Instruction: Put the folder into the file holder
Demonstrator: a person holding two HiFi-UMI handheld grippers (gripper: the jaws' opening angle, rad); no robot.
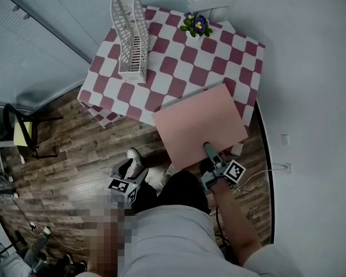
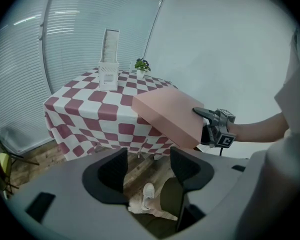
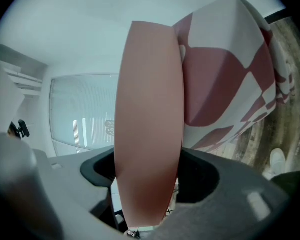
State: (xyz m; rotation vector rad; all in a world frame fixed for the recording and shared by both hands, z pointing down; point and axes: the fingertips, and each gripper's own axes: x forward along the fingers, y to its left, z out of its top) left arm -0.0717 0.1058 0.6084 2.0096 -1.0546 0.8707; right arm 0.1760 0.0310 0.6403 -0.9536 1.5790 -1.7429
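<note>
Now my right gripper clamps the flat pink folder by its near edge, over a corner of the red-checked worktop; my left gripper gapes empty. I should stand it upright for the white mesh file holder.

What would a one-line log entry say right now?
right claw: shut on pink folder | left claw: open, empty | file holder: on checkered table, folder not yet in
</note>
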